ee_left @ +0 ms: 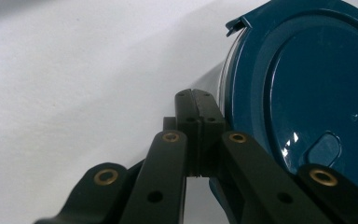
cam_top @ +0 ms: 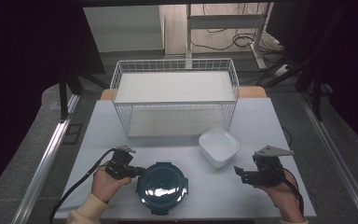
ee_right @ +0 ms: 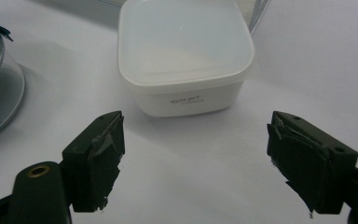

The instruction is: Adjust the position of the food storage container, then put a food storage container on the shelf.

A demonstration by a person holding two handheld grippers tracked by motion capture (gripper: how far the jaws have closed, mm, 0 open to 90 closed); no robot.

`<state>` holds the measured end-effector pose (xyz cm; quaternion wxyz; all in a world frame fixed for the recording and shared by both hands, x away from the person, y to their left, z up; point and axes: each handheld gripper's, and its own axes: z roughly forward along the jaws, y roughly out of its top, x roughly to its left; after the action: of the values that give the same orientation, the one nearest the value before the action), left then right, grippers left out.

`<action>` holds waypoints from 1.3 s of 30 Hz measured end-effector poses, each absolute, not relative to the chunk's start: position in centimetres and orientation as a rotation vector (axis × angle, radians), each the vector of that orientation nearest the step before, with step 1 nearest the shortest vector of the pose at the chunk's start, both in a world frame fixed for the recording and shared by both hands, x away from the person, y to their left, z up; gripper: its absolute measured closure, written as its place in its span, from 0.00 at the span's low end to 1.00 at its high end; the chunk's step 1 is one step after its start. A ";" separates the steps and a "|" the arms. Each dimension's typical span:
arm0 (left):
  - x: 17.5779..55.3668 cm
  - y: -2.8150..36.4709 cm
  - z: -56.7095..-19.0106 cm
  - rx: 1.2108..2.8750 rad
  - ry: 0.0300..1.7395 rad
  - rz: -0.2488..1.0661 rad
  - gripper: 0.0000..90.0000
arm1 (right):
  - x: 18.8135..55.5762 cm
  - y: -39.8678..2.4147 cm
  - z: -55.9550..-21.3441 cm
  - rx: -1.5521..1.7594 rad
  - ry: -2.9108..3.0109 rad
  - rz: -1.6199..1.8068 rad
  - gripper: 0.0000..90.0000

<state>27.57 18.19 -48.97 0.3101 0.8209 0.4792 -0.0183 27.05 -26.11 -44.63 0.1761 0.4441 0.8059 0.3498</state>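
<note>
1. A pale worktop (cam_top: 121, 140) is filling the lower half of the high view, with a white wire basket (cam_top: 175, 95) sitting at upper centre.
2. At lower left, the left gripper (cam_top: 137, 171) is resting with jaws pressed together, tips touching the left rim of the round blue-lidded container (cam_top: 162, 187).
3. At lower right, the right gripper (cam_top: 238, 173) is waiting, jaws spread and empty, facing the white square tub (cam_top: 218, 146).

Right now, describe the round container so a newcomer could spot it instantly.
Start at the white wire basket at the table's far side and come toward the near edge. Between the two hands sits the round container, left of the white square tub; its dark teal clip-on lid sets it apart.
</note>
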 end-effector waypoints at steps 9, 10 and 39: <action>27.5 20.3 -46.9 2.037 1.301 0.100 0.95 | 26.7 -26.0 -44.0 1.242 2.255 1.019 0.21; 27.1 20.7 -46.4 2.019 1.301 0.123 0.95 | 26.6 -25.9 -43.9 1.238 2.255 1.022 0.21; 21.9 20.0 -45.7 1.927 1.261 0.070 0.18 | 24.8 -21.7 -44.2 1.191 2.351 1.154 0.20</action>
<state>21.90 19.99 -45.67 0.4064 0.7641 0.5001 0.0279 24.75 -21.66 -44.17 0.1318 0.4104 0.8100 0.3977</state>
